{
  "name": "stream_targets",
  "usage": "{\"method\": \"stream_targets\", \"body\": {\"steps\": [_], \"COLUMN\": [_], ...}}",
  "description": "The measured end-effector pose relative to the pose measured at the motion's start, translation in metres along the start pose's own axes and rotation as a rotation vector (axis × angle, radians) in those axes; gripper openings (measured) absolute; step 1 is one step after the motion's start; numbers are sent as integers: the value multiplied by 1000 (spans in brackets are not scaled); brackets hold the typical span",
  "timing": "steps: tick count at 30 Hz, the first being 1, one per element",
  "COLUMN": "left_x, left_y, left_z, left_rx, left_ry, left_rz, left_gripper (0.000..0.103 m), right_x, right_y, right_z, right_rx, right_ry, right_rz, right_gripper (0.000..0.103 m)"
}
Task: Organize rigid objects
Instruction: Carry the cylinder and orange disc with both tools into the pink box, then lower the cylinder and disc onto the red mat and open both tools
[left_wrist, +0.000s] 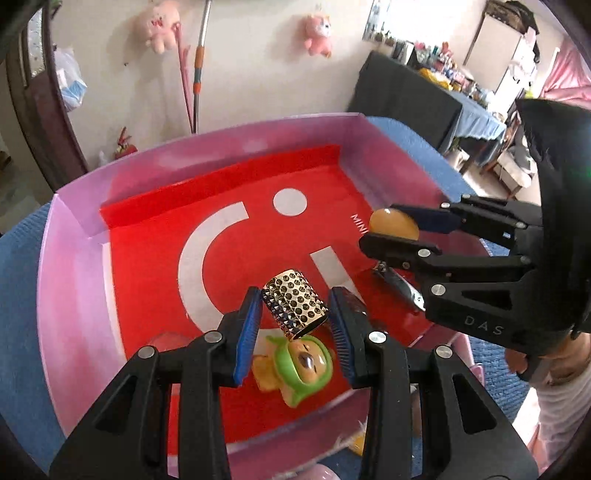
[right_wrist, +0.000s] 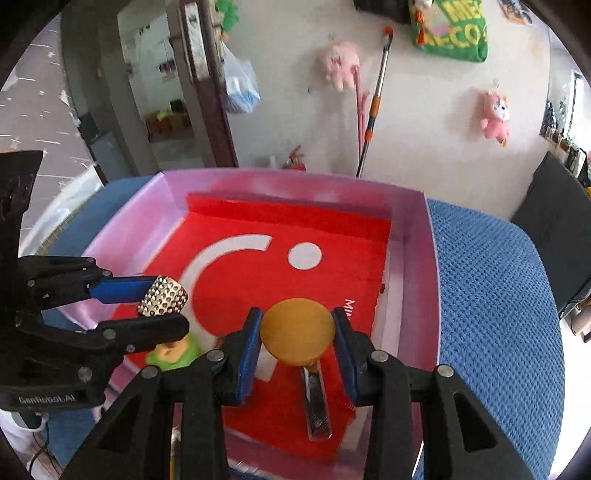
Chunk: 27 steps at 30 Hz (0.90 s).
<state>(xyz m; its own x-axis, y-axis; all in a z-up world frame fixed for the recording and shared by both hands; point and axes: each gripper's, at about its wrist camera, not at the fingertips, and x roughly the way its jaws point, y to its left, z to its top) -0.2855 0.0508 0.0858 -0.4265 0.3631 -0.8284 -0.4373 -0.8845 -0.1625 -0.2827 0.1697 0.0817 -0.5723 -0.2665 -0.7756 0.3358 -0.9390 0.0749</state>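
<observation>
A pink tray (left_wrist: 74, 280) with a red liner sits on a blue cloth. My left gripper (left_wrist: 295, 314) is shut on a gold studded cylinder (left_wrist: 295, 306) and holds it above the tray, over a green-hooded toy figure (left_wrist: 303, 365). My right gripper (right_wrist: 297, 338) is shut on an amber disc (right_wrist: 297, 332) and holds it above the tray's right side, over metal nail clippers (right_wrist: 316, 402). In the right wrist view the left gripper (right_wrist: 162, 306) shows at the left with the cylinder (right_wrist: 162, 301). In the left wrist view the right gripper (left_wrist: 391, 229) holds the disc (left_wrist: 393, 223).
The tray (right_wrist: 413, 295) has raised pink walls. The blue cloth (right_wrist: 495, 314) extends to the right. A wall with pink plush toys (right_wrist: 495, 114) and a mop handle (right_wrist: 373, 110) stands behind. The clippers also show in the left wrist view (left_wrist: 400, 288).
</observation>
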Motion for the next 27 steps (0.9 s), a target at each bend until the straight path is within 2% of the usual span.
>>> {"method": "stream_targets", "body": {"steps": [11, 23, 27], "left_x": [27, 31, 32], "left_y": [7, 21, 21], "left_z": [8, 2, 2], "left_rx": [17, -4, -6], "left_ry": [67, 92, 91], "left_rz": [29, 22, 22], "left_gripper": [35, 35, 35], "right_x": [34, 54, 53], "right_y": [-2, 0, 3], "right_z": [13, 17, 16], "right_rx": [-19, -13, -24], "right_ry": [129, 198, 193], "right_rz": [-42, -48, -60], "right_gripper": [40, 40, 40]}}
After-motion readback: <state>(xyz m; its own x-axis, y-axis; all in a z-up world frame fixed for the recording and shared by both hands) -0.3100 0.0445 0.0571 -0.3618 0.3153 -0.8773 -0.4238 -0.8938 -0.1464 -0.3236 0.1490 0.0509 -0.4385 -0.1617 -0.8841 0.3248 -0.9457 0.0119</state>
